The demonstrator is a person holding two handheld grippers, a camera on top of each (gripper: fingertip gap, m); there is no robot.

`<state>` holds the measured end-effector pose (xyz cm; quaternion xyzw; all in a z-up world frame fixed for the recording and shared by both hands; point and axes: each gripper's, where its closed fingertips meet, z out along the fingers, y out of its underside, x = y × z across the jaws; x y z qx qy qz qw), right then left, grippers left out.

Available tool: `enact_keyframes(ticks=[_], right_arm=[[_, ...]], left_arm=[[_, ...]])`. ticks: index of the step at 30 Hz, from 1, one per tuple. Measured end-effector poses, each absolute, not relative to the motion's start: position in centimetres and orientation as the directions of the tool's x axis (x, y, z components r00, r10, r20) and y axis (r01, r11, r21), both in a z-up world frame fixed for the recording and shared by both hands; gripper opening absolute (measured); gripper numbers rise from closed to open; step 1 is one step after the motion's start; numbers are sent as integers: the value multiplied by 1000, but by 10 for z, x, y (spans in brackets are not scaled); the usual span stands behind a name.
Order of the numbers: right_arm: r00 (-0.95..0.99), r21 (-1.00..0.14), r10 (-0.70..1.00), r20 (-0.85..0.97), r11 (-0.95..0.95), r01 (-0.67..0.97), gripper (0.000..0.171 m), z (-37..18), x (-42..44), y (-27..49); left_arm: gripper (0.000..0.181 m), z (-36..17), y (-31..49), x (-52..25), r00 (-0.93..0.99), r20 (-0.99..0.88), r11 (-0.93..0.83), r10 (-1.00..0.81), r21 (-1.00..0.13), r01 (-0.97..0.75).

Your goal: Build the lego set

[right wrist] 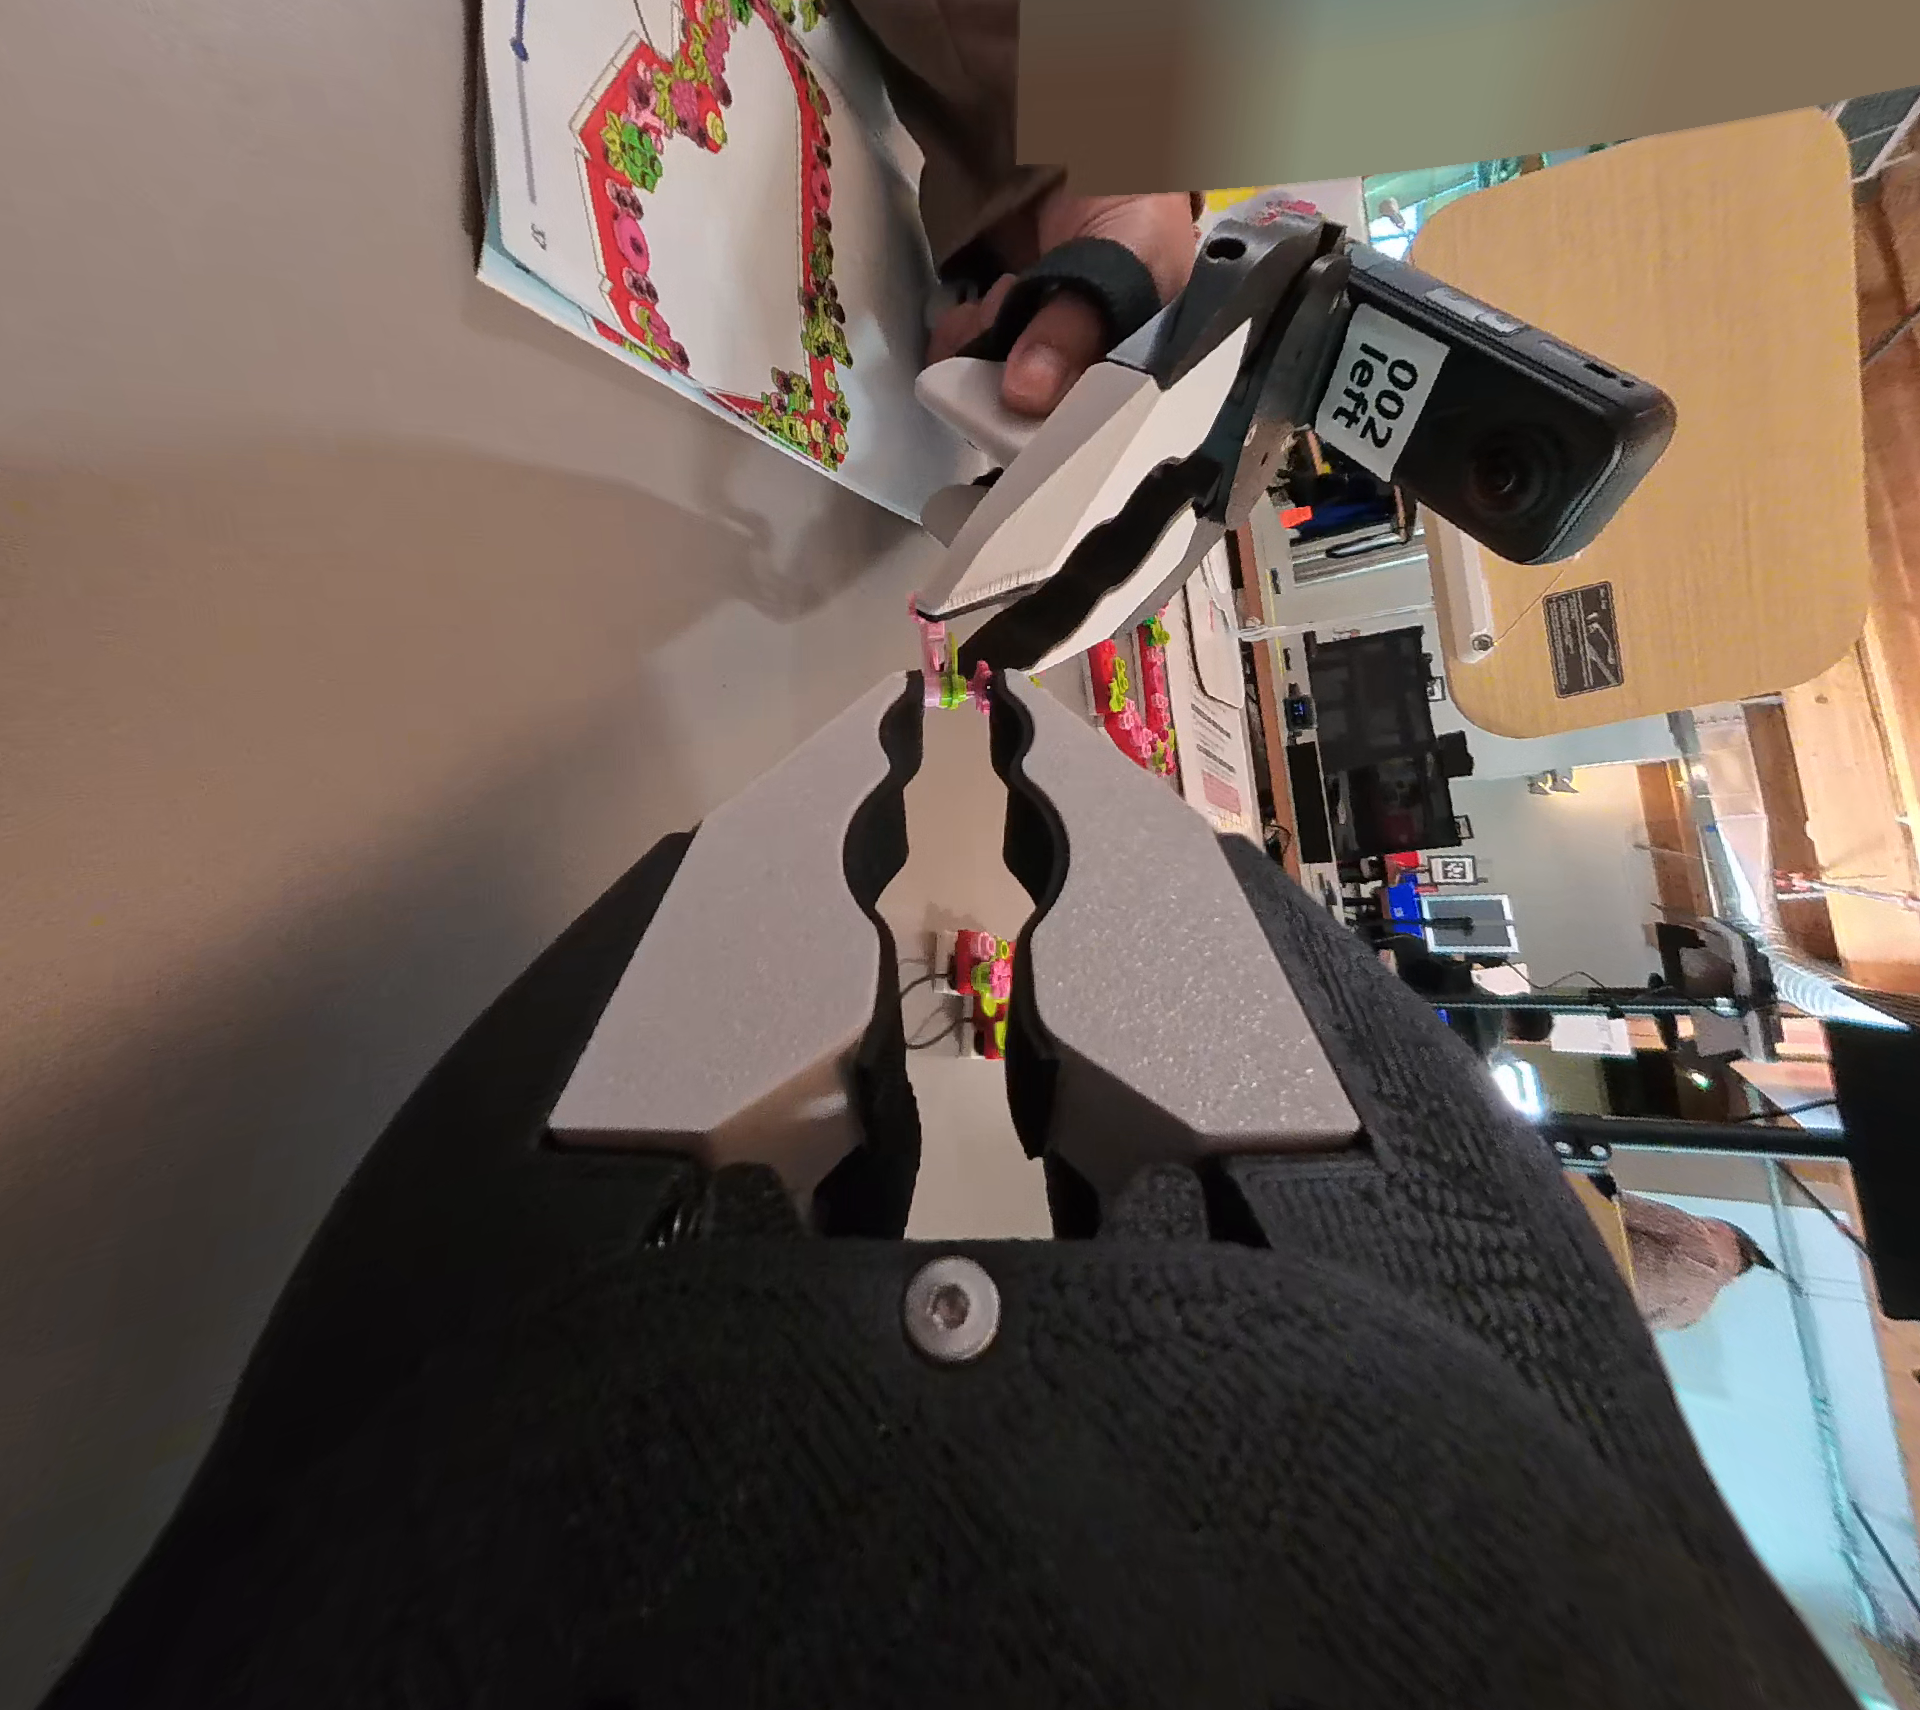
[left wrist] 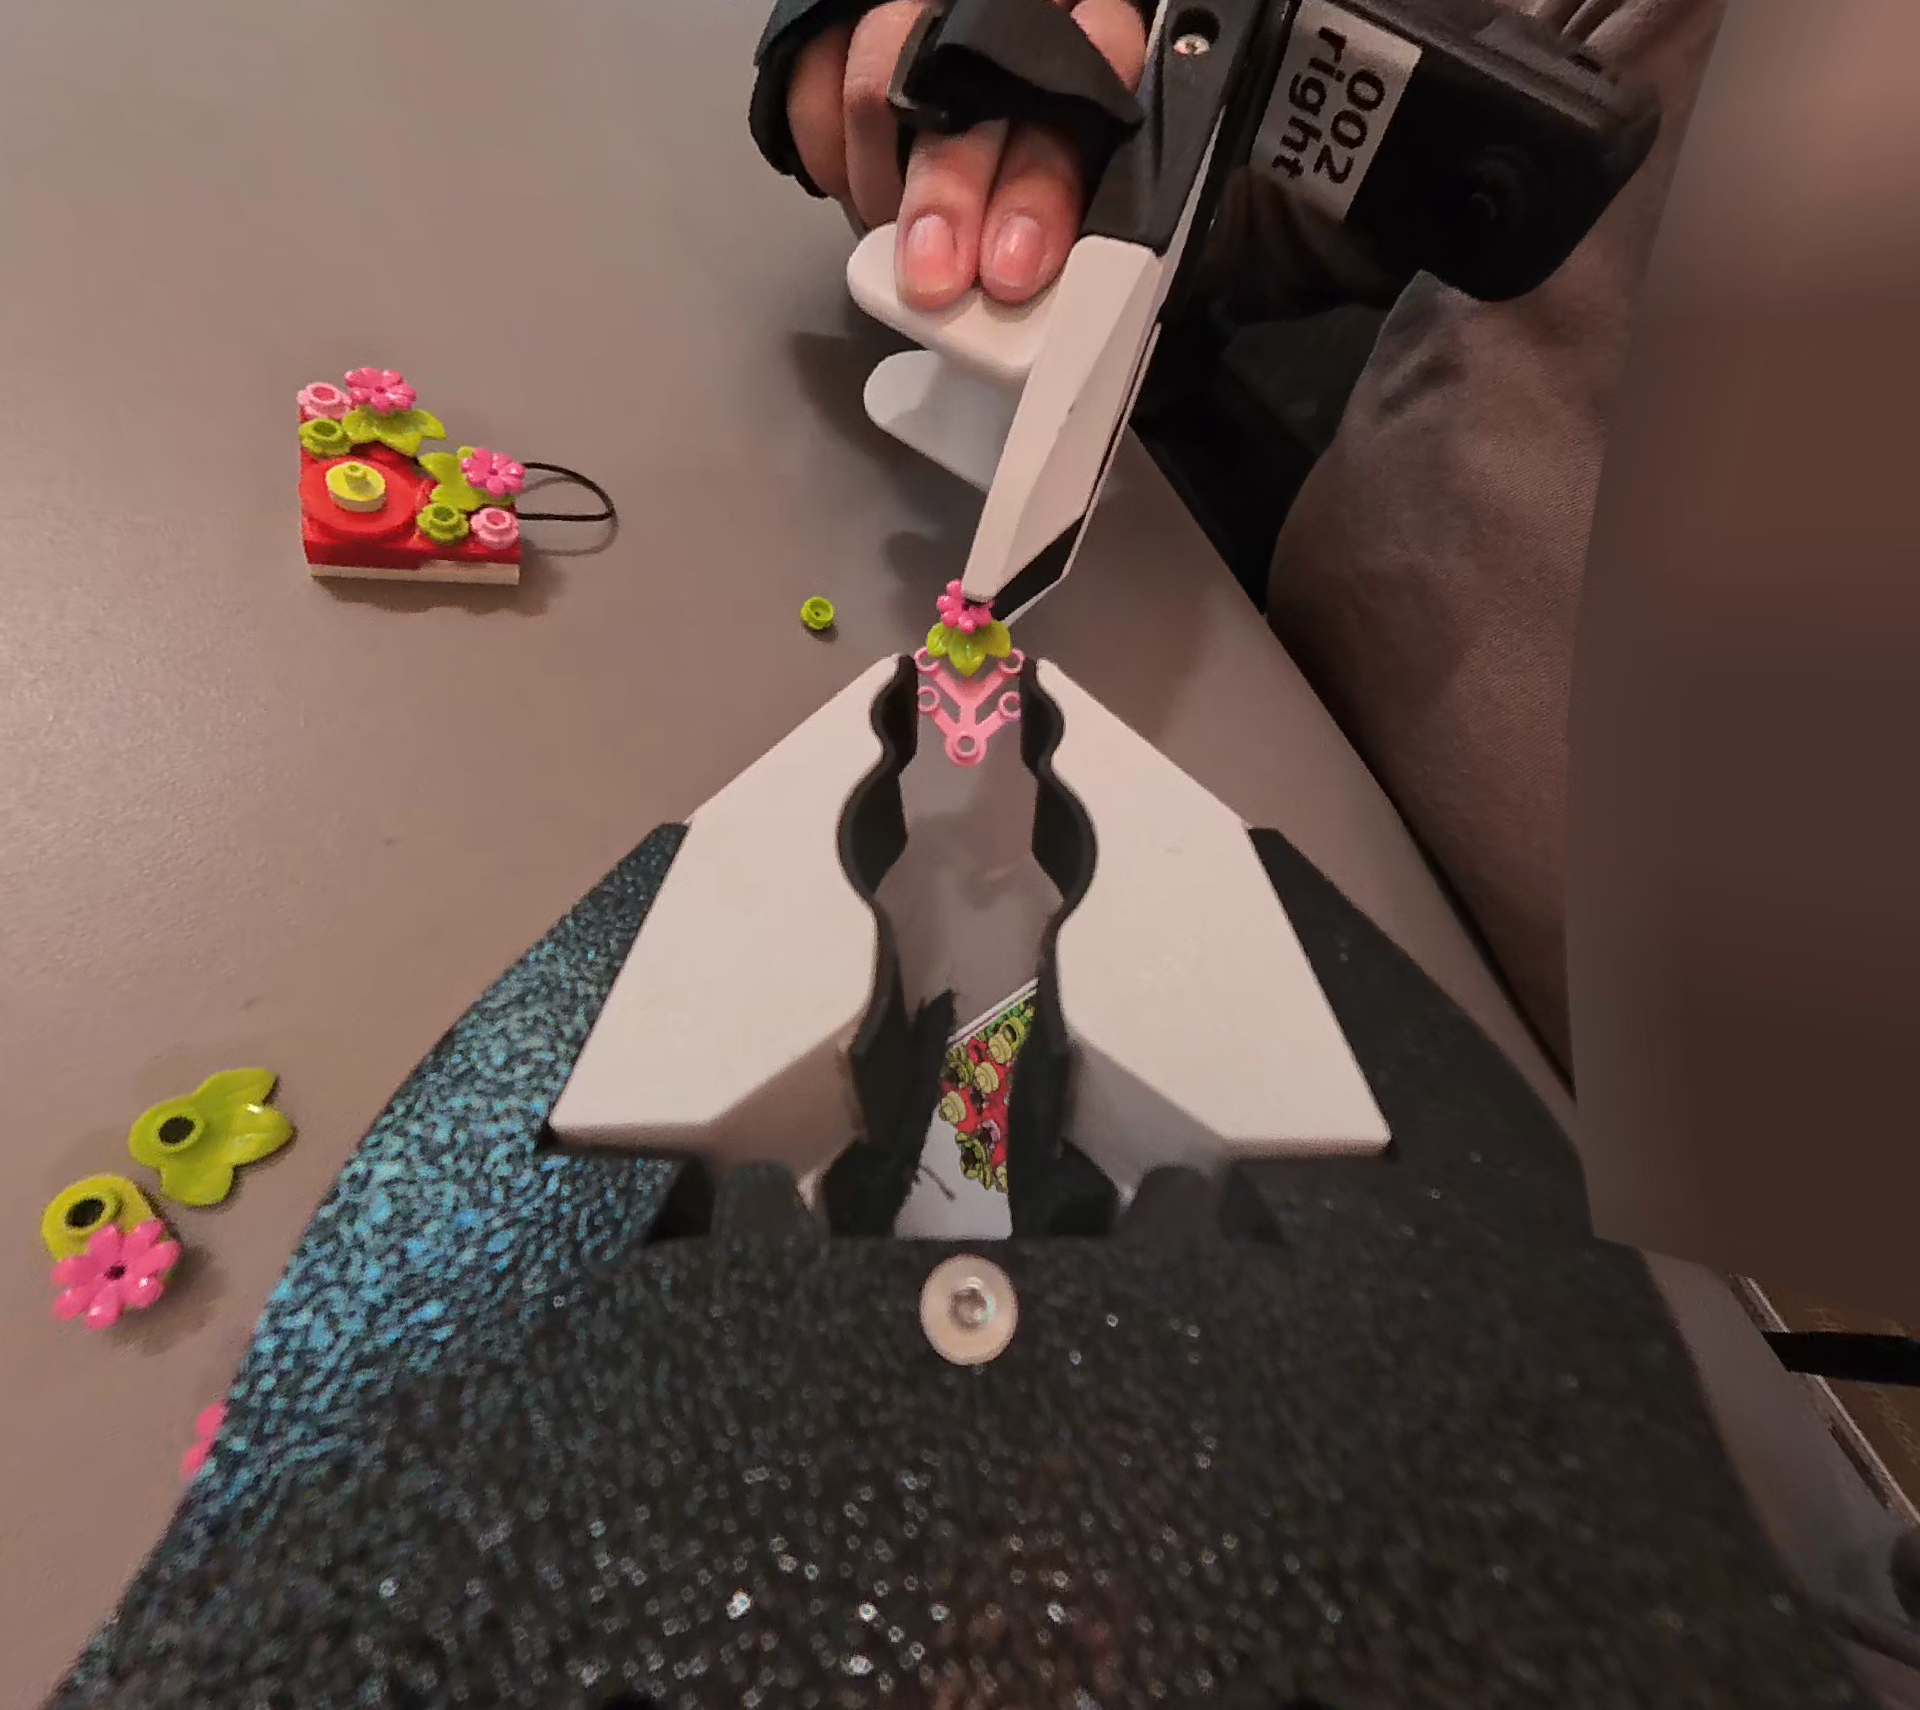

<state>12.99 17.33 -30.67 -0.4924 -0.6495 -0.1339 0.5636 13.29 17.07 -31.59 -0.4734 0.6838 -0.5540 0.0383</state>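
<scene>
My left gripper [left wrist: 968,673] is shut on a small pink lattice piece [left wrist: 966,720] and holds it just above the table. A lime leaf [left wrist: 968,644] with a pink flower [left wrist: 961,606] sits on the lattice's far edge. My right gripper [left wrist: 985,598] comes down from above and is shut on that flower and leaf. In the right wrist view, my right gripper [right wrist: 958,686] pinches the pink and lime piece [right wrist: 948,692], and the left gripper [right wrist: 951,621] meets it from the upper right.
A red partial build [left wrist: 405,486] with flowers and a black cord lies to the left. A loose lime stud [left wrist: 819,613], lime leaves [left wrist: 213,1130] and a pink flower [left wrist: 112,1271] lie on the grey table [left wrist: 312,829]. The instruction booklet [right wrist: 675,154] lies near the table edge. More red build segments [right wrist: 1132,715] lie beyond. Left and right tips are no more than a few centimetres apart.
</scene>
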Motion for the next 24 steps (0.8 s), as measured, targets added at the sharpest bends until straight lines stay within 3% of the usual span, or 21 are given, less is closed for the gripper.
enact_keyframes(ticks=[24], right_arm=[[143, -463, 580, 802, 452, 762, 18, -313, 127, 170]], left_arm=[[18, -323, 165, 130, -543, 498, -45, -676, -763, -645]])
